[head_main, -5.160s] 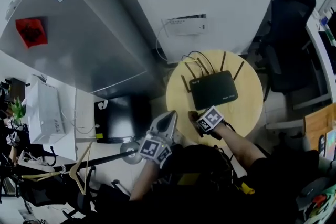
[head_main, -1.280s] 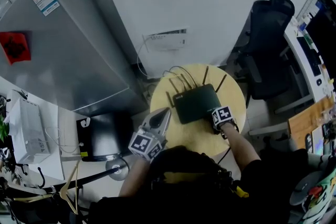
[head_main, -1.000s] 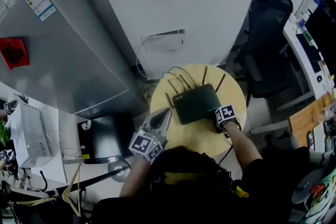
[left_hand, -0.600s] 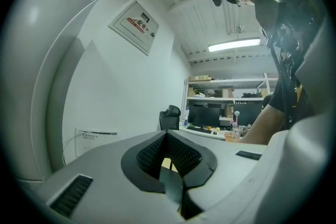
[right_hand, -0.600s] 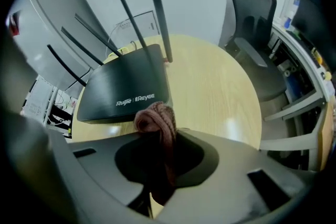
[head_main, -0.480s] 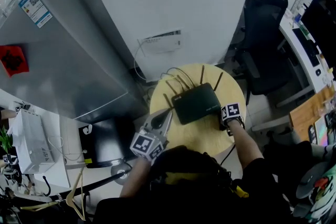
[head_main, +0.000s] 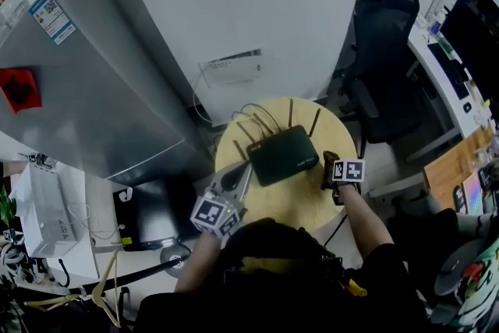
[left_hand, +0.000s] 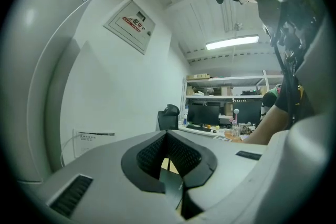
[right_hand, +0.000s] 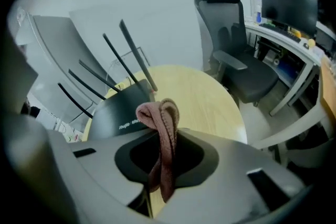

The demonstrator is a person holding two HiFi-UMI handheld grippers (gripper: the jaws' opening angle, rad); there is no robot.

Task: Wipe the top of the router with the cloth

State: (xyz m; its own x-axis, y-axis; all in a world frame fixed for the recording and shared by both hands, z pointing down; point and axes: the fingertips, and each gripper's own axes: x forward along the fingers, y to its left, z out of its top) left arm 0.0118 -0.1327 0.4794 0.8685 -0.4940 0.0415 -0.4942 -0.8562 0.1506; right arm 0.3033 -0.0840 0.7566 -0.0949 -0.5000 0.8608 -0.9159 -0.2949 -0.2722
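Observation:
A black router (head_main: 281, 156) with several upright antennas lies on a round yellow table (head_main: 288, 203). My right gripper (head_main: 327, 164) hovers just off the router's right edge, over the table, and is shut on a pinkish-brown cloth (head_main: 328, 159). In the right gripper view the cloth (right_hand: 160, 113) loops up out of the right gripper (right_hand: 160, 139), with the router (right_hand: 118, 113) to its left. My left gripper (head_main: 237, 175) sits at the table's near left edge, shut and holding nothing. In the left gripper view the left gripper (left_hand: 168, 136) points upward at the room.
A black office chair (head_main: 382, 66) stands right of the table, beside a desk with monitors (head_main: 456, 51). A grey fridge (head_main: 93, 82) fills the left. A white wall box (head_main: 230, 70) with cables sits behind the router. A black box (head_main: 152, 203) is on the floor at left.
My right gripper with the cloth has slid rightward from the router's near right corner to just off its right edge. The left gripper has stayed where it was.

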